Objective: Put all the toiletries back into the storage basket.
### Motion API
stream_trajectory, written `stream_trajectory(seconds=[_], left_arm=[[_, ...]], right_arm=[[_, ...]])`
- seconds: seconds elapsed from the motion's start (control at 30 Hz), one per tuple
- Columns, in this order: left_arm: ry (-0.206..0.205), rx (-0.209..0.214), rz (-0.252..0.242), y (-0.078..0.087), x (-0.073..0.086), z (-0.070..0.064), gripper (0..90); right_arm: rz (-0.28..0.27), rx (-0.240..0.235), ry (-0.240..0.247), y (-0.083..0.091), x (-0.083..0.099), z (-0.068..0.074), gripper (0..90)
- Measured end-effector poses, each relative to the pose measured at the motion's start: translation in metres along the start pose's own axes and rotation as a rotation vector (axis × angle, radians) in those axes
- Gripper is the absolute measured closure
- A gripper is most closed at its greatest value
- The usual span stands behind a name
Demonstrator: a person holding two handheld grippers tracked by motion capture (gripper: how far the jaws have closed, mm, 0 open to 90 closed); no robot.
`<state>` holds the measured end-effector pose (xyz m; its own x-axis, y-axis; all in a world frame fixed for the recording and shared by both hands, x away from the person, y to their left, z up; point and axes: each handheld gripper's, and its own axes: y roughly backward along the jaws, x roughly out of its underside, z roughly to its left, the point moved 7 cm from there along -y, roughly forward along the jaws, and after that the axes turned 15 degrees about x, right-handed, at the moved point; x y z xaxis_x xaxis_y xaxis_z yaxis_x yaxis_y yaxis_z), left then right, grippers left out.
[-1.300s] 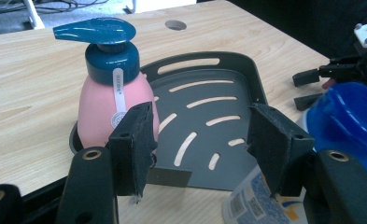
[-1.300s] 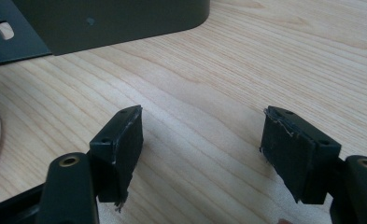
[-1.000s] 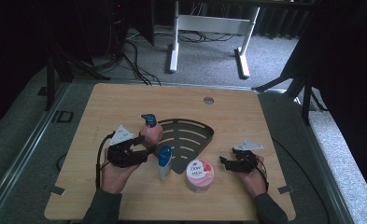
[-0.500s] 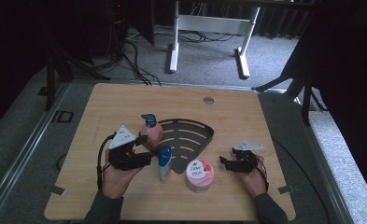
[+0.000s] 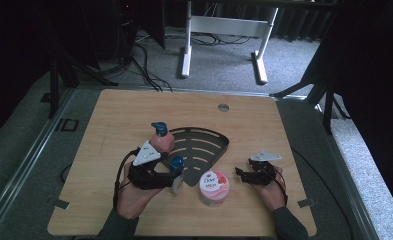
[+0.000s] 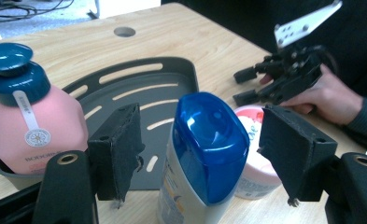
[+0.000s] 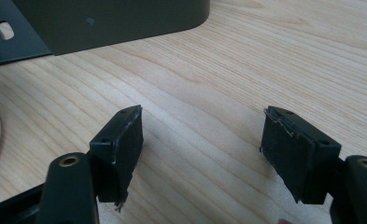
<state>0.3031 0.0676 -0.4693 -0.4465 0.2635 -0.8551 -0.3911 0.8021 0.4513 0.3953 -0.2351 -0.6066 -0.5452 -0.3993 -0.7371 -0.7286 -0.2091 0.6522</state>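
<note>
While the right gripper (image 5: 241, 174) sits spread over bare table (image 5: 284, 125), the left gripper (image 6: 200, 154) straddles the blue-capped bottle (image 6: 204, 154), jaws wide, not squeezing.

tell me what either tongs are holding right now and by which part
Nothing is held. The left tongs stand open around the blue-capped bottle with gaps either side; the right tongs are open over bare table.

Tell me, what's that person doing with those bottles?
A person holds a gripper in each hand. The left gripper has its jaws open around a blue-capped bottle standing on the table, not yet squeezing it. A pink pump bottle already stands in the dark corner tray. The right gripper waits open above bare wood, beside a pink jar.
</note>
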Motion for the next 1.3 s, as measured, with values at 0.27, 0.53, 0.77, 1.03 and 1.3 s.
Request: stream_trajectory(seconds=[0.27,0.53,0.77,1.03,1.3], left_arm=[[-0.016,-0.011,0.054,-0.011,0.012,0.000,41.7],[-0.060,-0.016,0.090,-0.009,0.012,-0.001,53.1],[-0.089,-0.013,0.124,-0.005,0.011,0.000,57.2],[-0.090,-0.021,0.205,-0.013,0.010,0.002,54.7],[-0.072,-0.010,0.258,-0.018,0.006,0.004,54.0]], right_arm=[[0.000,0.000,0.001,0.000,0.000,0.000,29.3],[0.000,0.000,0.001,0.000,0.000,0.000,29.3],[-0.001,0.000,0.001,0.000,0.000,0.000,29.2],[0.000,0.000,0.000,0.000,0.000,0.000,29.3],[0.000,0.000,0.000,0.000,0.000,0.000,29.3]])
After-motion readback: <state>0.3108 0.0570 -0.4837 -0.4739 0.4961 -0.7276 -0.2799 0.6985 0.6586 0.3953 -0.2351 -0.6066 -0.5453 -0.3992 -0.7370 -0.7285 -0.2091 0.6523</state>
